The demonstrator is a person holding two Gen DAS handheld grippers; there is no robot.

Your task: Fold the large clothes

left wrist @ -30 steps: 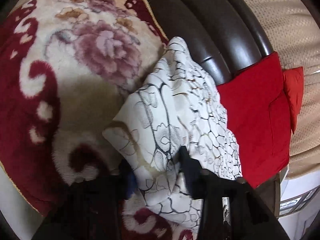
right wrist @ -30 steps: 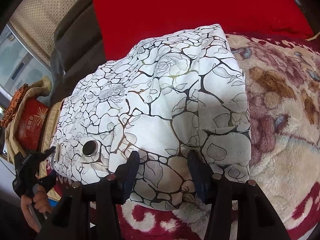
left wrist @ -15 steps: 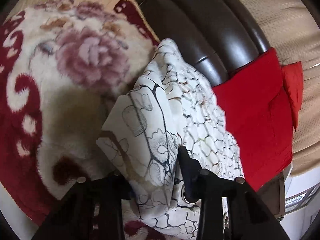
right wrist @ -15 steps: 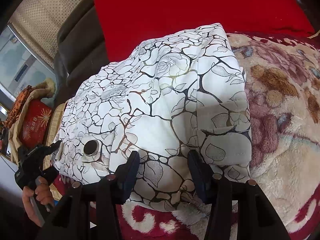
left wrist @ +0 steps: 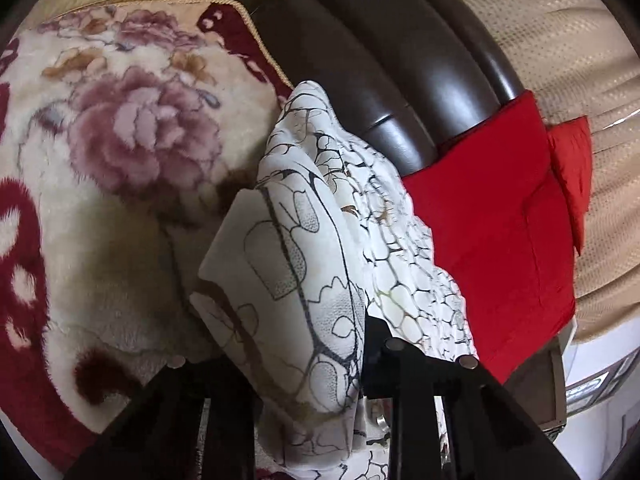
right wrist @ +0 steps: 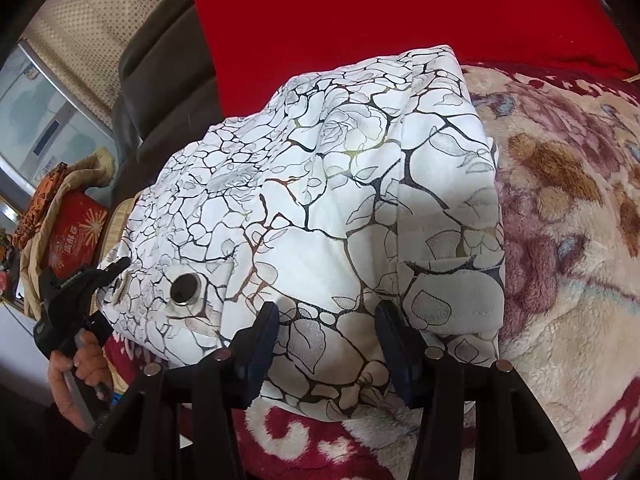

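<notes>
A white garment [right wrist: 320,208] with a black crackle and rose print lies folded on a floral plush blanket [right wrist: 568,240]. It has a large black snap button [right wrist: 184,288]. My right gripper [right wrist: 328,344] stands open at the garment's near edge, one finger on each side of a fold. My left gripper [left wrist: 304,360] has a bunched part of the garment [left wrist: 296,280] between its fingers and holds it raised off the blanket [left wrist: 100,140]. In the right wrist view the left gripper [right wrist: 76,292] grips the garment's left edge.
A red cushion [right wrist: 380,12] and a dark brown leather sofa back [left wrist: 400,60] lie behind the garment. A beige curtain [left wrist: 560,40] hangs beyond. A red box [right wrist: 72,236] and orange cloth sit at far left.
My left gripper has lifted the garment's edge and drawn it up and inward. The cloth bunches higher between its fingers. My right gripper has stayed put.
</notes>
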